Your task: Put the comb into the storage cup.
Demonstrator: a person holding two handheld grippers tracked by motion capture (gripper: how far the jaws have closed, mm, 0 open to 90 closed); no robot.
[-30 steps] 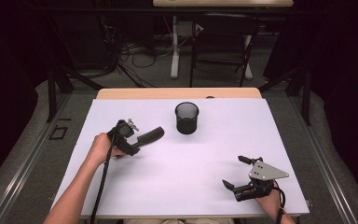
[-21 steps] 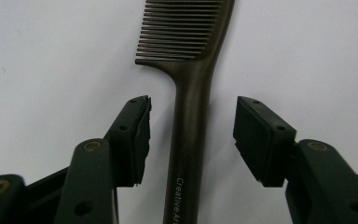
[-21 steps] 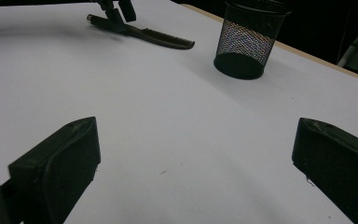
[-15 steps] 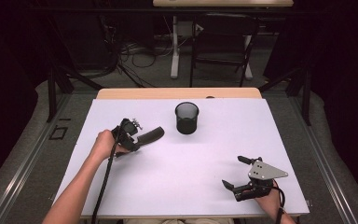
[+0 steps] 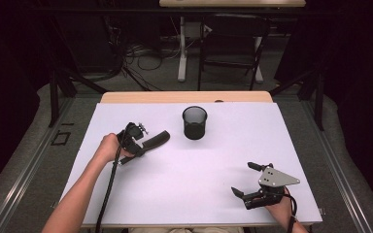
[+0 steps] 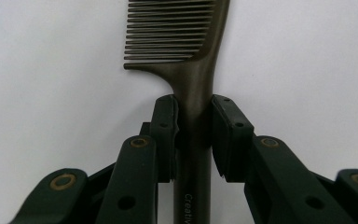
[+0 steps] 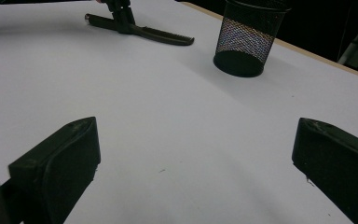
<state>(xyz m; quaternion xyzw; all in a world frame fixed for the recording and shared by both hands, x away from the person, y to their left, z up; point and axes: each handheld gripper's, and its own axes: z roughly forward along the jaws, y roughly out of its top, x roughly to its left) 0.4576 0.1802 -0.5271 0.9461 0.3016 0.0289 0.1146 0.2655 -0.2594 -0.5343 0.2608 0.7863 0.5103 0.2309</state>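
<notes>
Comb (image 6: 186, 60) in dark plastic is seen clamped by its handle between the jaws of the left hand-held gripper (image 6: 193, 126), low over the white desk (image 5: 213, 194) at its left side. The comb's long axis is aligned with the jaws, its toothed end carried out ahead of them and directed toward the black mesh pen cup (image 5: 194, 123), which is stood upright near the far middle of the desk, a short way to the right of the comb's tip. The right hand-held gripper (image 5: 246, 179) is held with jaws spread wide and nothing between them, at the near right corner, well apart from both comb and cup. The left hand is judged the nearer for any drop into the cup.
</notes>
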